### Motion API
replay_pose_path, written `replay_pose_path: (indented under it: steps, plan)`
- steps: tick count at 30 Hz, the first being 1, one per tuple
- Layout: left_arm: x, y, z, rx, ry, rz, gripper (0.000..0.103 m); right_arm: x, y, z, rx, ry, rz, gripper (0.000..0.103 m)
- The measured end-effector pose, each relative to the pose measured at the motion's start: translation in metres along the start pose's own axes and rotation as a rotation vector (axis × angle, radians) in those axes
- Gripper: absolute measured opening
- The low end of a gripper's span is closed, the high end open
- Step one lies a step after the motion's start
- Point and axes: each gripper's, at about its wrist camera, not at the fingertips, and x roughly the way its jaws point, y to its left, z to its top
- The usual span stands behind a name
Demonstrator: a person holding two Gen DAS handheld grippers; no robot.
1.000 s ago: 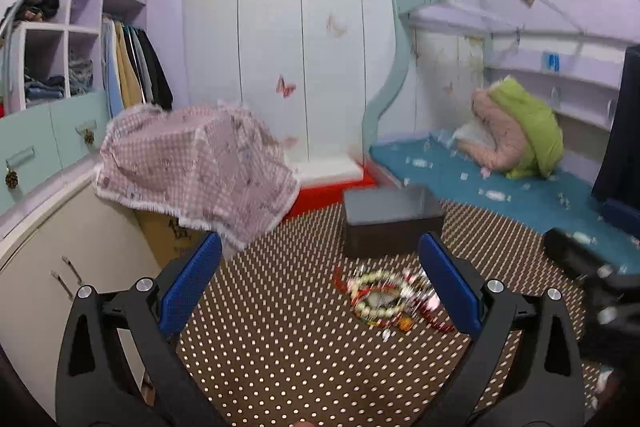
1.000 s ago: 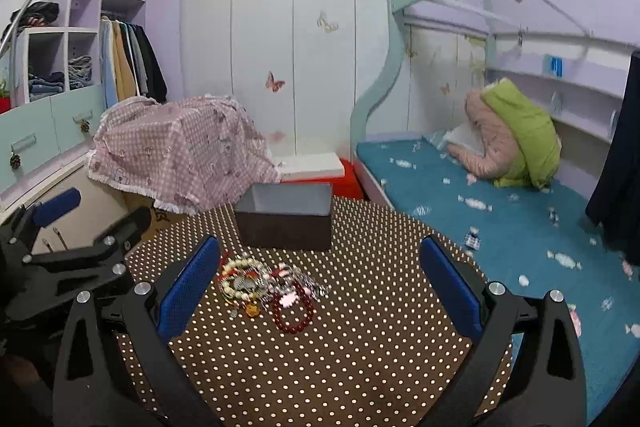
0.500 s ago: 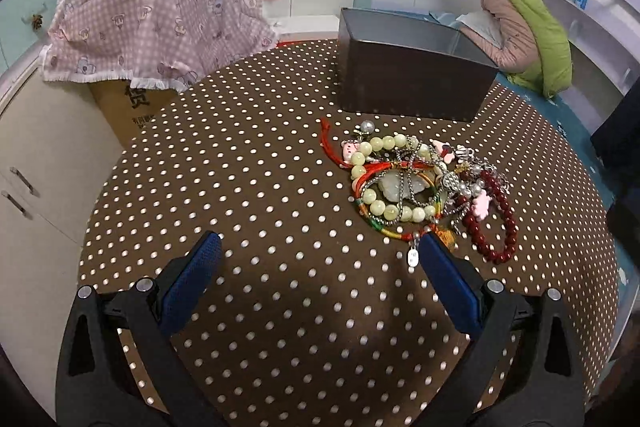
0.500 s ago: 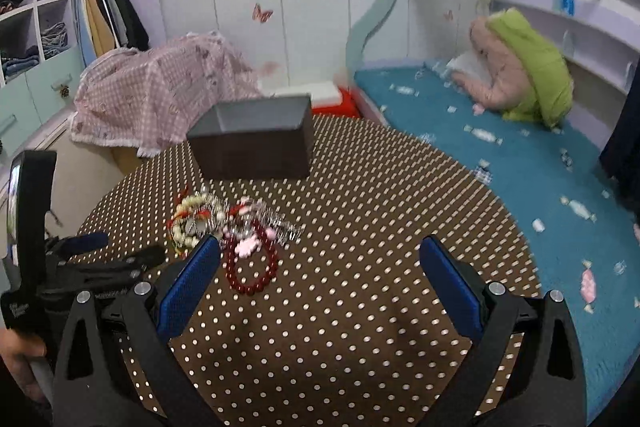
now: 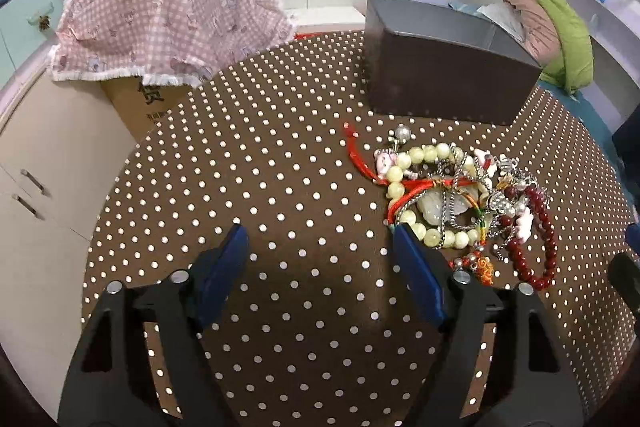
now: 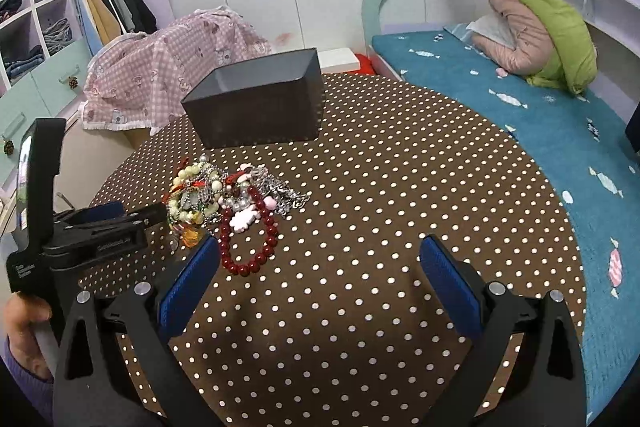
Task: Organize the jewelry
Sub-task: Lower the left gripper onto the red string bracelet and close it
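Note:
A tangled pile of jewelry [image 5: 460,203] lies on the brown polka-dot table [image 5: 280,155]: pale green beads, red cords, silver chains and a dark red bead bracelet [image 6: 248,251]. Behind it stands an open dark grey box [image 5: 440,79]. My left gripper [image 5: 320,239] hangs over bare cloth left of the pile. Its jaws are closing with nothing between them, and its right pad [image 5: 416,267] is beside the pale beads. My right gripper [image 6: 320,251] is open and empty, with the red bracelet by its left fingertip. In the right wrist view the left gripper [image 6: 120,223] reaches in from the left.
A pink checked cloth [image 5: 168,23] covers a cardboard box past the table's far left edge. A bed with a teal cover [image 6: 520,99] runs along the right. White cabinets [image 5: 40,163] stand on the left. A person's hand [image 6: 20,315] holds the left gripper's handle.
Both grippers have sunk and tipped down towards the table, so the jewelry looks closer. The left jaws have narrowed. The jewelry and the box have not moved.

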Motion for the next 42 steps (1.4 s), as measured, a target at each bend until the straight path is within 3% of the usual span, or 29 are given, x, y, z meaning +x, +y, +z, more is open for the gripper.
replay_pose_path:
  steps: [5,9,12,23,25,29,33,42]
  plan:
    - [0.003,0.0,0.001,0.025,0.0,0.02,0.074,0.005,0.002,-0.001,0.0,0.02,0.019,0.096]
    - [0.0,0.009,0.005,-0.021,0.016,-0.088,0.073,0.006,0.004,-0.002,0.0,0.029,0.016,0.096]
    - [-0.002,0.009,0.005,-0.025,0.012,-0.105,0.073,0.009,0.004,-0.002,0.005,0.042,0.014,0.096]
    - [0.001,-0.008,0.0,0.051,-0.002,0.053,0.076,0.014,0.009,-0.005,-0.002,0.073,0.015,0.096]
    - [0.001,-0.001,0.0,0.04,0.007,0.041,0.076,0.015,0.01,-0.006,0.0,0.079,0.018,0.096]
    - [-0.005,0.012,0.002,-0.015,0.004,-0.074,0.076,0.016,0.012,-0.006,-0.005,0.084,0.02,0.096]
    - [-0.006,0.005,0.008,0.03,-0.038,-0.032,0.075,0.017,0.014,-0.007,-0.01,0.091,0.019,0.096]
    - [0.002,-0.009,0.016,0.087,-0.038,-0.082,0.046,0.021,0.014,-0.007,-0.007,0.096,0.023,0.096]
